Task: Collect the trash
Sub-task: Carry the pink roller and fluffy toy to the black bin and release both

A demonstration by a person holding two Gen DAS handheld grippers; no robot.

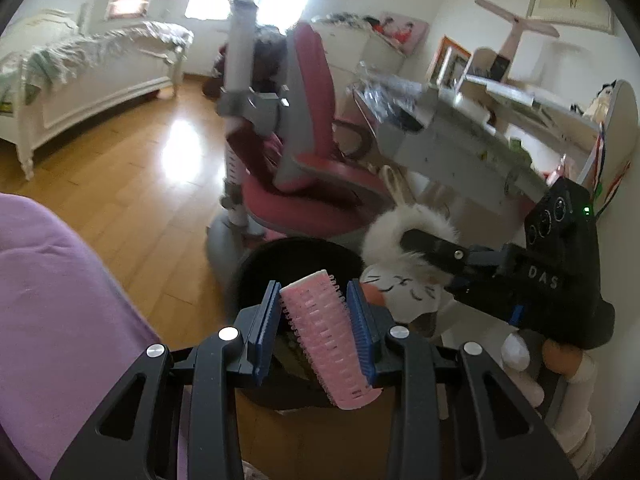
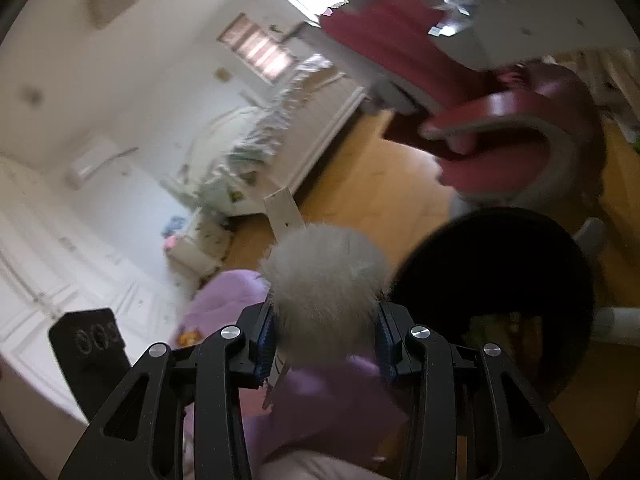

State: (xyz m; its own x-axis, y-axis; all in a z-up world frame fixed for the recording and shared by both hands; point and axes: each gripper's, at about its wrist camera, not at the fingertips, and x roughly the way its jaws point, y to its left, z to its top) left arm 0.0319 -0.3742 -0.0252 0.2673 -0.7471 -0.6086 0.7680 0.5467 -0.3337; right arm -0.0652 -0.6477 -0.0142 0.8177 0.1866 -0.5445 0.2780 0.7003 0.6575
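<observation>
My left gripper [image 1: 314, 296] is shut on a pink hair roller [image 1: 330, 338] and holds it just above the open black trash bin [image 1: 256, 264]. My right gripper [image 2: 324, 322] is shut on a white fluffy pompom [image 2: 324, 276], to the left of the same black bin [image 2: 496, 264]. In the left wrist view the right gripper [image 1: 416, 240] shows at the right with the pompom [image 1: 384, 228] in its fingers, beside the bin's rim. Some trash lies dimly inside the bin.
A red desk chair [image 1: 316, 136] stands just behind the bin, with a grey desk [image 1: 460, 128] to its right. A purple cloth [image 1: 56, 300] lies at the left. A white bed [image 1: 80, 80] stands far left on the wooden floor [image 1: 132, 176]. A plush toy [image 1: 404, 292] sits beside the bin.
</observation>
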